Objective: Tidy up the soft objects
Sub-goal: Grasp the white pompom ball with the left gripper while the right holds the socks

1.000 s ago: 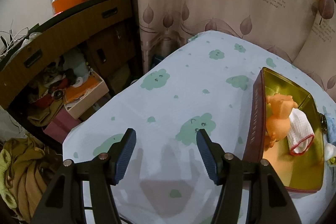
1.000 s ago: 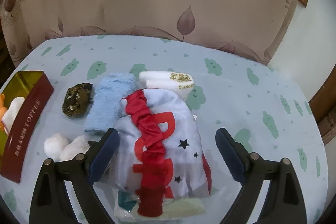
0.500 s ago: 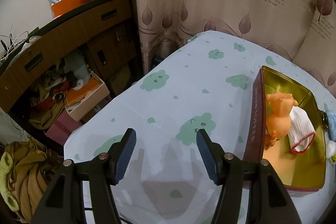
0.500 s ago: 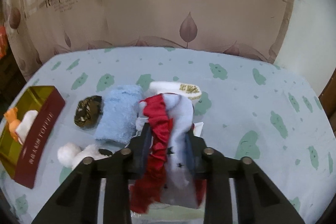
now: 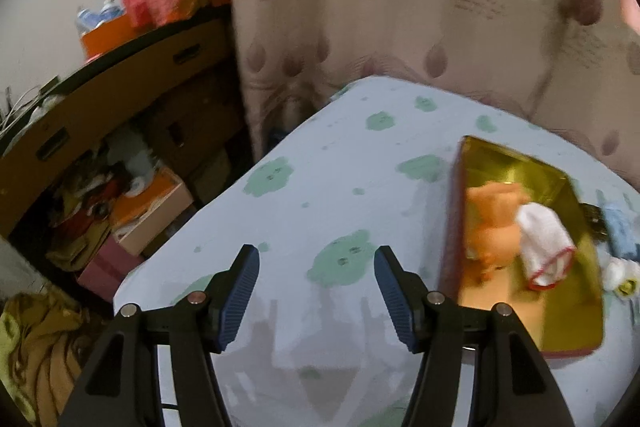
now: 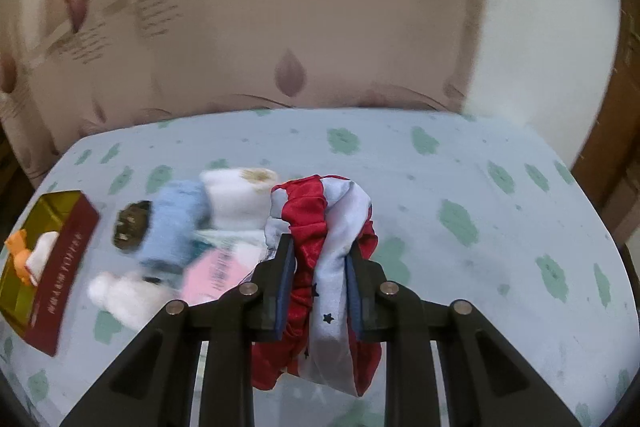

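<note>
My right gripper [image 6: 320, 267] is shut on a red and pale-blue starred cloth [image 6: 326, 223] and holds it lifted above the table. On the table to its left lie a light-blue towel [image 6: 176, 219], a white rolled cloth [image 6: 240, 199], a pink packet [image 6: 218, 269], a white fluffy piece [image 6: 124, 295] and a dark scrunchie [image 6: 130, 225]. A red and gold tin [image 6: 60, 267] sits at the far left; in the left wrist view the tin [image 5: 560, 311] holds an orange plush [image 5: 492, 227] and a white cloth [image 5: 544, 247]. My left gripper [image 5: 316, 291] is open and empty over the tablecloth.
The table wears a pale cloth with green blobs [image 5: 340, 187]. A leaf-print curtain [image 6: 300, 27] hangs behind it. Left of the table stand a brown cabinet [image 5: 120, 99] and cluttered boxes on the floor [image 5: 140, 215]. The table's left edge drops off near my left gripper.
My right gripper closed on the starred cloth and lifted it off the pile, uncovering the pink packet. The left gripper shifted slightly and stayed open.
</note>
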Tool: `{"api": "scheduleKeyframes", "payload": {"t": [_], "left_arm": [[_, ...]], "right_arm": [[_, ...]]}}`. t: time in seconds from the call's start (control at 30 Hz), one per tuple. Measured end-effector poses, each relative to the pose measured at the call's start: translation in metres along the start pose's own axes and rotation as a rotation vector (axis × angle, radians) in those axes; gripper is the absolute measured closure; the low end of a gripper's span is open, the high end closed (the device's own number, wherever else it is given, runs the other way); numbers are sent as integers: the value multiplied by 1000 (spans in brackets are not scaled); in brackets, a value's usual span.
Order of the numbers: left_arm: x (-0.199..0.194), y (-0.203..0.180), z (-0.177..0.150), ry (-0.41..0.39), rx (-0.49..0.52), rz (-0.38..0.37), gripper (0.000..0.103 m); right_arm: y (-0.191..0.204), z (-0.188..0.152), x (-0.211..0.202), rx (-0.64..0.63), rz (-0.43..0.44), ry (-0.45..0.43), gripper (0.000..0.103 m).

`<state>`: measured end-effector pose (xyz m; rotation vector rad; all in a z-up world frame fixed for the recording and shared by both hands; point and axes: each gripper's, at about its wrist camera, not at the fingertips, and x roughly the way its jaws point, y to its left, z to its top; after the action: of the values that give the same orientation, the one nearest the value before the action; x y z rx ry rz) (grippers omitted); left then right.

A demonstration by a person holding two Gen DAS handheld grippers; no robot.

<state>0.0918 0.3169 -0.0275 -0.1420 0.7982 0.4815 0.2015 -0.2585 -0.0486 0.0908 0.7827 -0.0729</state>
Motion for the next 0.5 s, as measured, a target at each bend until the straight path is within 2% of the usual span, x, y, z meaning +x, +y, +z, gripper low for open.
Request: {"api": "scheduleKeyframes", "payload": {"t": [0.13,0.3,0.47,0.5], "left_arm": [[-13,-13,2,-27,35,-73,42],[-36,-50,2,-58,144,-119,42],[-69,-105,0,-82,286,-240,42],[-76,-120,-1,-77,311,-288,42]], "right_arm": [[-23,-15,9,21,-43,41,81],[-41,-31,24,18,-100,90,81],[-54,-39,40,42,-111,120,81],[-55,-39,42,48,-105,121,81]]}}
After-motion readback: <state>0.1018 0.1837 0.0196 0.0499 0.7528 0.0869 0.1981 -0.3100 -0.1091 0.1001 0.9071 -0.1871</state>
